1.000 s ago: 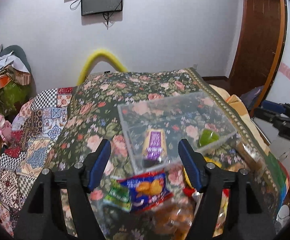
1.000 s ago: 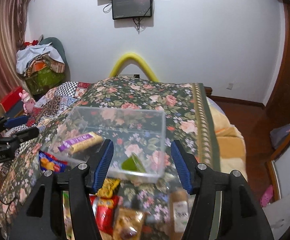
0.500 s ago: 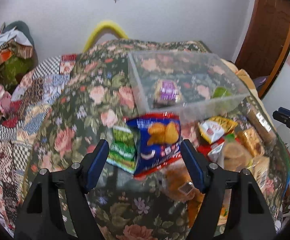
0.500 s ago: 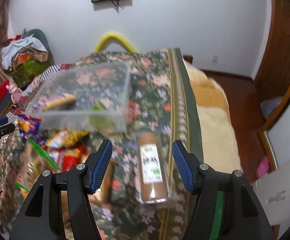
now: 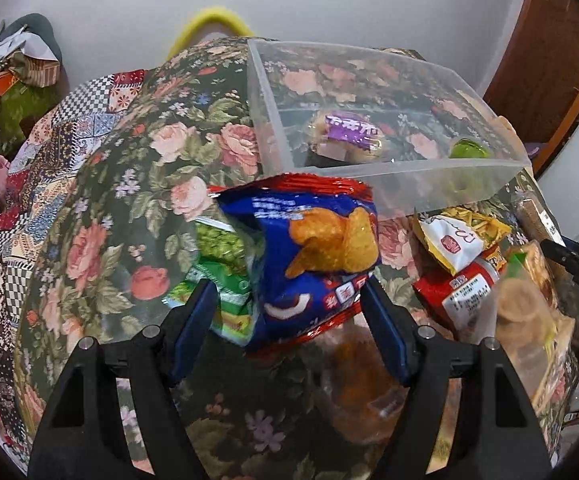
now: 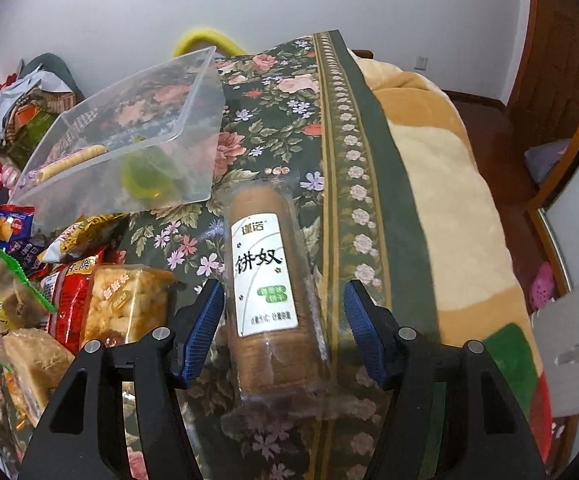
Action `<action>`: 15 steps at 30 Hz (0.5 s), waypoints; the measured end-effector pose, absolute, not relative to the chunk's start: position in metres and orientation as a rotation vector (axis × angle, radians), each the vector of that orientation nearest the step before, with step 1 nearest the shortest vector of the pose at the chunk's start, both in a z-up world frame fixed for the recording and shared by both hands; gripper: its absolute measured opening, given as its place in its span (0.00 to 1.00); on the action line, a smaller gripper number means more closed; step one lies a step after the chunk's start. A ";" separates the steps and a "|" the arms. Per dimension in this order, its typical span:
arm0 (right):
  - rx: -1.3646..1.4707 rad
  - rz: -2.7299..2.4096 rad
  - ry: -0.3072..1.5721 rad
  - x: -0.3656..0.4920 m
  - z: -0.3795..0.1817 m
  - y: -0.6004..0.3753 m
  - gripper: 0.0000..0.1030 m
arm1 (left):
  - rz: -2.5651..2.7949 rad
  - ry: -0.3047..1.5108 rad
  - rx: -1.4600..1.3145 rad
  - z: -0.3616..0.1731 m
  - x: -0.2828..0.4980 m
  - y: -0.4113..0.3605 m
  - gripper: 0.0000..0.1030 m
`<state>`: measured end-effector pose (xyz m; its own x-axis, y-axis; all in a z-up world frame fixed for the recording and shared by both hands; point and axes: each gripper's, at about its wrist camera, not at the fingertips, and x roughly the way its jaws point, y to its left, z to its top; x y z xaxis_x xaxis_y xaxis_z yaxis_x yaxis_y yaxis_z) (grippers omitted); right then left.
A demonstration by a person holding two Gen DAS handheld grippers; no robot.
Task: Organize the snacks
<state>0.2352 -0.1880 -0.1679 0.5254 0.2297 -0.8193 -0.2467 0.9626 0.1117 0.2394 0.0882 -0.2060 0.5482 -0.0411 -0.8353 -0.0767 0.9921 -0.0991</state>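
Snacks: one blue chip bag (image 5: 313, 256) between parted left gripper (image 5: 289, 320), one biscuit roll (image 6: 267, 280) (wrapped) between parted right gripper (image 6: 283, 316)

Both the left gripper (image 5: 287, 328) and right gripper (image 6: 283, 328) have black angular arms, silver screws (two per side) and blue ribbed pads (image 6: 203, 326).

Both wrist views look steeply down, close over the floral bedspread (image 5: 137, 184); both show the clear bin (image 6: 137, 120).

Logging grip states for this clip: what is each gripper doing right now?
Left gripper: open, straddling the blue chip bag, not gripping.
Right gripper: open around the biscuit roll, not gripping.
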 end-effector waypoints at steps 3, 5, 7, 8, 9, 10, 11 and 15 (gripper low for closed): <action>-0.032 0.291 0.974 0.238 -0.171 -0.183 0.56 | 0.018 0.993 -0.142 -0.211 0.245 0.085 0.71; -0.048 0.294 0.976 0.240 -0.174 -0.180 0.46 | 0.021 0.976 -0.135 -0.212 0.245 0.083 0.71; -0.064 0.299 0.974 0.241 -0.175 -0.177 0.42 | 0.020 0.962 -0.128 -0.212 0.245 0.082 0.67; -0.073 0.299 0.973 0.241 -0.175 -0.175 0.40 | 0.010 0.961 -0.130 -0.213 0.245 0.081 0.60; -0.081 0.299 0.971 0.241 -0.175 -0.174 0.39 | 0.002 0.962 -0.131 -0.213 0.245 0.081 0.58; -0.086 0.302 0.970 0.240 -0.175 -0.174 0.36 | 0.005 0.956 -0.129 -0.213 0.244 0.080 0.58; -0.087 0.303 0.969 0.240 -0.175 -0.173 0.35 | 0.009 0.951 -0.124 -0.212 0.243 0.080 0.53; -0.068 0.301 0.970 0.238 -0.174 -0.174 0.35 | 0.011 0.943 -0.118 -0.210 0.236 0.082 0.48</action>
<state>0.2381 -0.1742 -0.1736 0.5273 0.2212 -0.8204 -0.2813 0.9565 0.0771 0.2361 0.0824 -0.2099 0.5880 -0.0426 -0.8078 -0.0608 0.9935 -0.0966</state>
